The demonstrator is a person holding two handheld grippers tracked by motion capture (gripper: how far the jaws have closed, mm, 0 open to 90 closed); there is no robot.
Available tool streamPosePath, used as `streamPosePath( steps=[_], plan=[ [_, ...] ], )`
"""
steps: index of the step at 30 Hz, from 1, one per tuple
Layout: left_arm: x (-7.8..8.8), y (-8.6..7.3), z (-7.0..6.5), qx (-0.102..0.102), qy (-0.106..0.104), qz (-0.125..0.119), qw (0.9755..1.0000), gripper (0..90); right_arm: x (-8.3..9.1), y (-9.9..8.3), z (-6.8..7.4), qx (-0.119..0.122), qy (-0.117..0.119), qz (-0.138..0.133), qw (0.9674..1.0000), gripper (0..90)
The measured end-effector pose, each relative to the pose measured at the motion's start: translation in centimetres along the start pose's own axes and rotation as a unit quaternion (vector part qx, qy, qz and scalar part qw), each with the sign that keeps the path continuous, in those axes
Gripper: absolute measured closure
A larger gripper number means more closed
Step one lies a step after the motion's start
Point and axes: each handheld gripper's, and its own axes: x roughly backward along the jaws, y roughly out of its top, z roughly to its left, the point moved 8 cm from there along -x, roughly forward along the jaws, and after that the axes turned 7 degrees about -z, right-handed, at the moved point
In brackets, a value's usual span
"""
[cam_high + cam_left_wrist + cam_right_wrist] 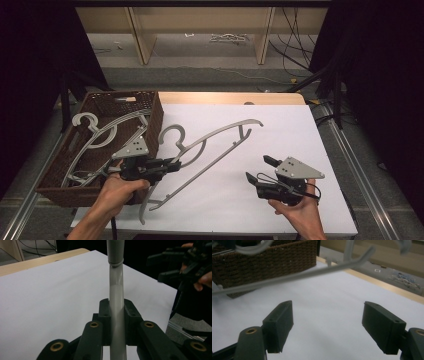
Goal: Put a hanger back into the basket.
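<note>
**Hanger held by the left gripper, right gripper waiting open beyond its low end**

The left gripper [172, 163] is clamped on a grey plastic hanger [210, 150], its jaws pressed against both sides of a thin bar just below the hook, as the left gripper view shows [116, 315]. The hanger sits right beside the brown woven basket [52, 187], on that basket's open-table side, over the white sheet [280, 130]. Its long axis runs on a slant, from a low end near the left hand up and away from the basket.

The right gripper [260, 170] is well apart from the basket, its jaws spread wide with nothing between them. In the right gripper view the hanger's bar [294, 277] crosses ahead of and above the open jaws, so the hanger lies forward of them, toward the basket.

More hangers [95, 137] lie in the basket; how many is hard to tell. Whether the held hanger rests on the sheet or hangs clear cannot be made out.
</note>
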Motion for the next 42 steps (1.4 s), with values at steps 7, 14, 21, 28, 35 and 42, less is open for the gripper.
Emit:
streamPosePath(
  steps=[7, 14, 21, 28, 35, 42],
  plan=[
    [1.6, 3.0, -0.2, 0.008, 0.004, -0.016, 0.9998, 79.2, 0.2, -1.9, 0.1, -0.007, 0.004, 0.023, 0.9997, 25.3],
    [3.2, 5.2, 0.0, 0.012, 0.000, -0.023, 0.9997, 79.2, 0.4, -2.5, 0.1, -0.012, 0.005, 0.026, 0.9996, 24.9],
    [5.0, 6.3, 2.4, 0.051, 0.015, -0.045, 0.9976, 79.2, 0.7, -3.1, 0.2, -0.019, 0.006, 0.034, 0.9992, 24.9],
    [7.3, 7.6, 4.7, 0.062, 0.039, -0.065, 0.9952, 79.2, 0.6, -3.5, 0.1, -0.017, 0.006, 0.035, 0.9992, 24.4],
    [9.0, 8.6, 7.7, 0.061, 0.085, -0.058, 0.9929, 79.2, 0.7, -3.8, 0.1, -0.015, 0.004, 0.045, 0.9988, 24.2],
    [10.2, 8.9, 10.6, 0.071, 0.113, -0.069, 0.9886, 79.2, 0.5, -4.1, 0.2, -0.022, 0.008, 0.048, 0.9986, 24.1]
  ],
)
